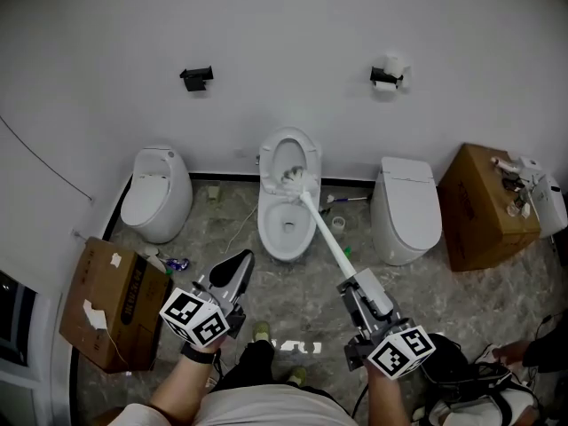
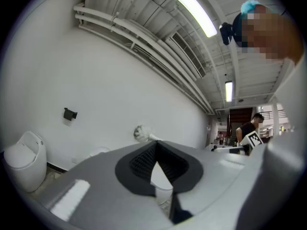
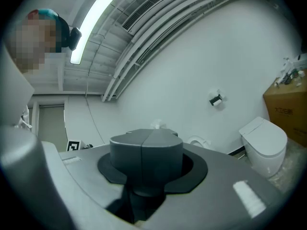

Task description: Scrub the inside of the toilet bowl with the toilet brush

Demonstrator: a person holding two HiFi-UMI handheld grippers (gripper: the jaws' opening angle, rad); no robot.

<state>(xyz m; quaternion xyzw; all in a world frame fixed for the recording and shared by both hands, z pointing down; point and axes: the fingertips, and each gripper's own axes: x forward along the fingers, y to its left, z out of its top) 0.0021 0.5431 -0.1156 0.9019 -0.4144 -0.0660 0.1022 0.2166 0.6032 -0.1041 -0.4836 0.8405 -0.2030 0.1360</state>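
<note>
The middle toilet (image 1: 286, 229) is white, with its lid raised against the wall. A toilet brush with a long white handle (image 1: 324, 235) slants from my right gripper (image 1: 355, 284) up to its bristle head (image 1: 293, 180), which lies at the back of the bowl under the lid. My right gripper (image 3: 146, 150) is shut on the handle's dark grip. The bristle head (image 3: 157, 124) peeks over it. My left gripper (image 1: 238, 264) hovers in front of the bowl to the left, shut and holding nothing. In the left gripper view the brush head (image 2: 140, 133) shows beyond the left gripper (image 2: 156, 150).
A second toilet (image 1: 155, 193) stands at the left and a third (image 1: 406, 207) at the right. Cardboard boxes sit at the left (image 1: 111, 304) and right (image 1: 484, 207). A paper holder (image 1: 387, 76) is on the wall. A dark bag (image 1: 461, 380) lies by my right foot.
</note>
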